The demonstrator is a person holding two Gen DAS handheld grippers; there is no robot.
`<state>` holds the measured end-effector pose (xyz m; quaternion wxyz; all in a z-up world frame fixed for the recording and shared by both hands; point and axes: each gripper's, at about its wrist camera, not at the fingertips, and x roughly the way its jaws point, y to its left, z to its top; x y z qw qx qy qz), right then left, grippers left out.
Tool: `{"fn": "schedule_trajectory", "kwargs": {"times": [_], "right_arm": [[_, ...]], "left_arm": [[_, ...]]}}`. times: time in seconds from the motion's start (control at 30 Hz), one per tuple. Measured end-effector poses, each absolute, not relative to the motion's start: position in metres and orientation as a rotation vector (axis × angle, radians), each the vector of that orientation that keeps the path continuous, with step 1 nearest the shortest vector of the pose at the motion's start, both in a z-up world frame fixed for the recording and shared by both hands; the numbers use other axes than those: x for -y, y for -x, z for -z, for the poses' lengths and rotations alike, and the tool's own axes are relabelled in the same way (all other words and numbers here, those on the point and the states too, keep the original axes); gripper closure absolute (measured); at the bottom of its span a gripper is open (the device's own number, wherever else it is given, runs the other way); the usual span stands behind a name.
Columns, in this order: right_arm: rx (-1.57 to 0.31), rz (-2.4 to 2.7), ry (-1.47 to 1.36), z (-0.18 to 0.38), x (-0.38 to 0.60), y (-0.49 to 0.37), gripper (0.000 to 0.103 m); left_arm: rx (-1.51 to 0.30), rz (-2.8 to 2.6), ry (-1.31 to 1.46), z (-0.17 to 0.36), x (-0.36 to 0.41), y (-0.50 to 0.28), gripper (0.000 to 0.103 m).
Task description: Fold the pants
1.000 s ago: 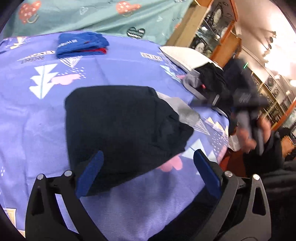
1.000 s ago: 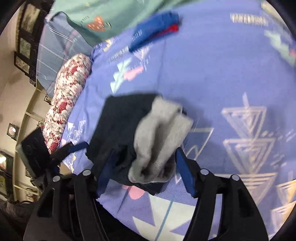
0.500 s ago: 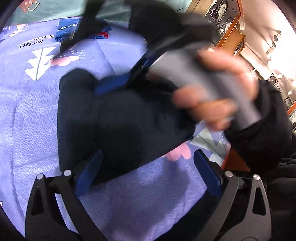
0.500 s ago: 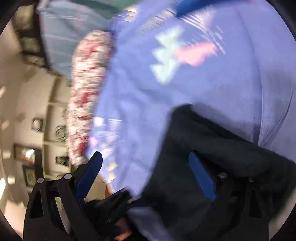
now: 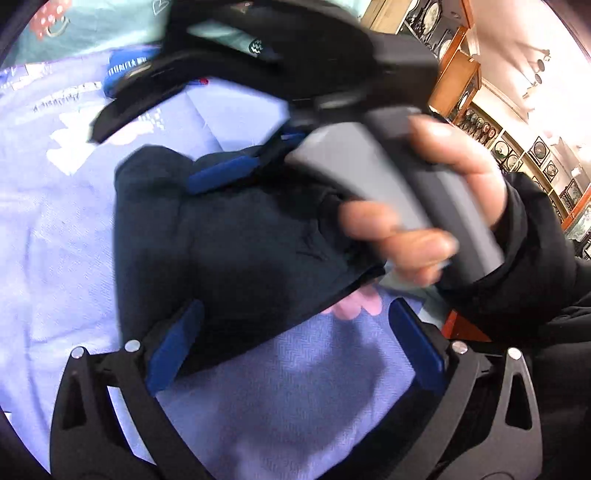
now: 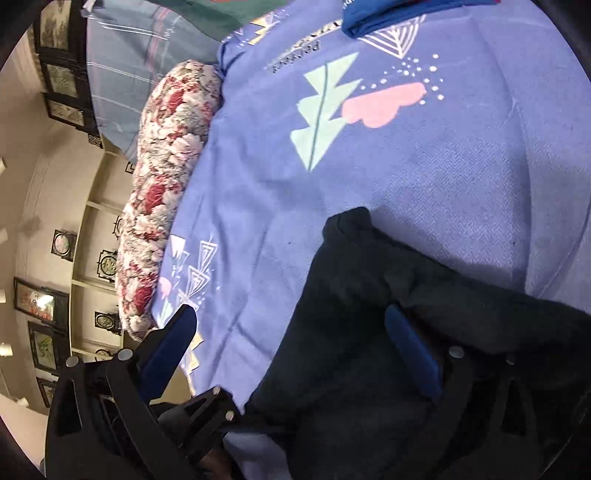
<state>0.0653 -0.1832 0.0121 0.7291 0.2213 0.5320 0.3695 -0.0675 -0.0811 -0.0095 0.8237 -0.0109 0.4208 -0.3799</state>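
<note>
The dark folded pants (image 5: 240,240) lie on the purple patterned sheet (image 5: 55,229). My left gripper (image 5: 295,347) stands open at their near edge, its left finger (image 5: 173,347) over the cloth, gripping nothing. A hand (image 5: 424,206) carries my right gripper (image 5: 142,158) across above the pants, towards their far left corner. In the right wrist view the right gripper (image 6: 291,350) has its jaws opening wide. Its right finger (image 6: 413,354) lies over the pants (image 6: 388,314), whose edge sits between the pads unpressed.
A folded blue garment (image 6: 388,14) lies farther back on the sheet (image 6: 443,166). A floral bolster (image 6: 166,166) and a striped pillow (image 6: 140,66) line the bed's side. A teal blanket (image 5: 74,29) lies at the back, wooden cabinets (image 5: 454,74) to the right.
The right gripper let go of the grey-lined fold, opened, and swung from the right across the pants to their far left. The left gripper stayed put and open.
</note>
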Motion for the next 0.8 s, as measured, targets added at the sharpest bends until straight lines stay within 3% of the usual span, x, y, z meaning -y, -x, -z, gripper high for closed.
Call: {"fn": "schedule_trajectory", "kwargs": {"times": [0.13, 0.23, 0.4, 0.53, 0.67, 0.8], "right_arm": [[-0.971, -0.796, -0.425, -0.068, 0.242, -0.023, 0.001], [-0.926, -0.641, -0.384, -0.08, 0.299, 0.006, 0.001], [-1.055, -0.433, -0.294, -0.025, 0.339, 0.032, 0.001], [-1.122, -0.514, -0.47, 0.024, 0.335, 0.022, 0.001], [-1.122, -0.601, -0.568, 0.036, 0.309, -0.001, 0.001], [-1.165, -0.519, -0.539, 0.027, 0.288, -0.008, 0.001]], "left_arm": [[-0.834, 0.75, 0.018, -0.015, 0.053, 0.066, 0.002], [-0.825, 0.692, 0.062, -0.023, 0.02, 0.049, 0.002], [-0.966, 0.66, 0.222, -0.005, -0.013, -0.016, 0.002], [-1.082, 0.695, 0.24, 0.021, 0.011, -0.048, 0.002], [-1.195, 0.749, 0.26, 0.045, 0.038, -0.062, 0.002], [-1.193, 0.75, 0.18, 0.046, 0.067, -0.058, 0.002]]}}
